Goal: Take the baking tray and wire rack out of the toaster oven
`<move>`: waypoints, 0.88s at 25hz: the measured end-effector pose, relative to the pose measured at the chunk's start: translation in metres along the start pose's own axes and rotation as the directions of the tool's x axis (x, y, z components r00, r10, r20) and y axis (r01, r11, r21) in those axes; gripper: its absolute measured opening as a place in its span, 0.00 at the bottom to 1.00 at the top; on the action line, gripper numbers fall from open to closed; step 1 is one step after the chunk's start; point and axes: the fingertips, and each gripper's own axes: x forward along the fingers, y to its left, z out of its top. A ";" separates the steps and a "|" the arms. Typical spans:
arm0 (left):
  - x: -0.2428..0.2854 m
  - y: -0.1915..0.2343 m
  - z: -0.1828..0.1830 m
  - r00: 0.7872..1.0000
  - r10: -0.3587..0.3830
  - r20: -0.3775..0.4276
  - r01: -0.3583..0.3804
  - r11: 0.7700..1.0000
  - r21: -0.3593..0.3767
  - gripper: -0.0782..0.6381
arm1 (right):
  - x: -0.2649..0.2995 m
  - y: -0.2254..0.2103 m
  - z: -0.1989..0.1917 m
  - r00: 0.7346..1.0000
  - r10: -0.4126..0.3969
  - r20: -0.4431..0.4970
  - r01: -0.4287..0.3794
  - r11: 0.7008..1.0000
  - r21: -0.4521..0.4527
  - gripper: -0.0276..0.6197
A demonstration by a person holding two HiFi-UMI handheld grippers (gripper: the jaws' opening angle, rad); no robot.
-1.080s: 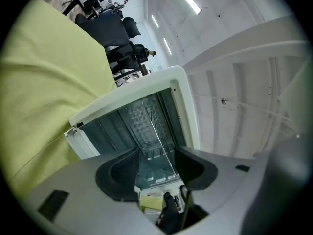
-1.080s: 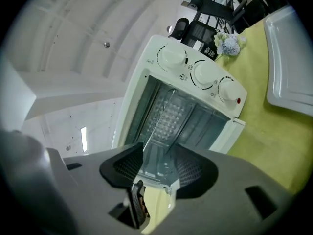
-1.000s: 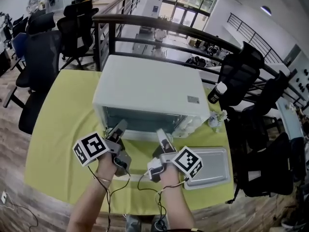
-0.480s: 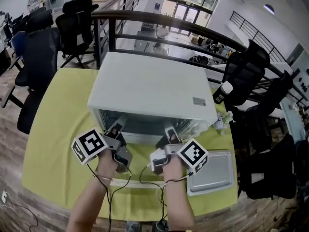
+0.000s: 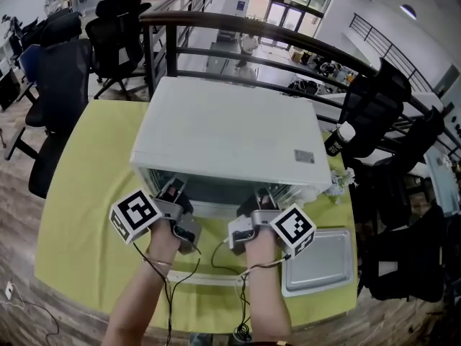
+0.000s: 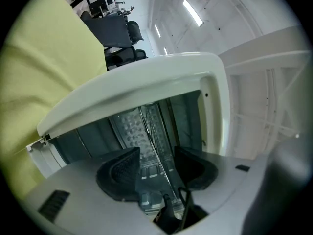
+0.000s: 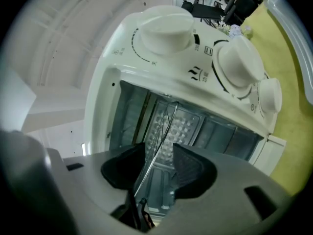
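The white toaster oven (image 5: 230,132) stands on the yellow-green table, its front open toward me. Inside it the wire rack (image 6: 149,126) shows edge-on as thin wires. Both grippers reach level into the opening. My left gripper (image 5: 173,191) is open, with the rack's wire running between its dark pads (image 6: 122,168) without touching them. My right gripper (image 5: 261,197) is also open around the rack's wire (image 7: 159,141); its jaws have just been closing and a gap remains at each pad. The baking tray (image 5: 320,258) lies on the table right of my right hand.
The oven's white knobs (image 7: 242,62) sit to the right of the opening. A dark bottle (image 5: 337,139) and a small white object (image 5: 344,179) stand at the oven's right. Black office chairs (image 5: 61,78) and a dark railing (image 5: 238,31) surround the table's far sides.
Both hands have moved forward, and the jaw tips now sit under the oven's front edge, inside the opening. The oven looks nearer in the head view.
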 end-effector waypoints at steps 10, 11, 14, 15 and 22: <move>0.007 0.007 0.010 0.999 0.011 0.038 -0.011 1.000 -0.008 0.34 | 0.009 0.000 0.005 1.000 0.011 0.022 -0.011 1.000 -0.014 0.26; 0.008 0.007 0.011 0.999 0.010 0.041 -0.010 1.000 -0.008 0.32 | 0.009 -0.001 0.006 1.000 0.001 0.028 -0.001 1.000 -0.009 0.25; 0.009 0.008 0.014 0.999 0.009 0.046 -0.009 1.000 -0.003 0.27 | 0.010 -0.002 0.009 0.999 -0.002 0.053 0.003 1.000 -0.008 0.21; 0.009 0.008 0.014 0.999 0.008 0.048 -0.008 1.000 0.001 0.26 | 0.011 -0.001 0.010 0.998 0.002 0.058 -0.001 1.000 -0.012 0.20; 0.009 0.008 0.014 0.999 0.007 0.050 -0.007 1.000 0.007 0.17 | 0.014 -0.002 0.011 0.998 0.006 0.057 -0.004 0.999 -0.035 0.12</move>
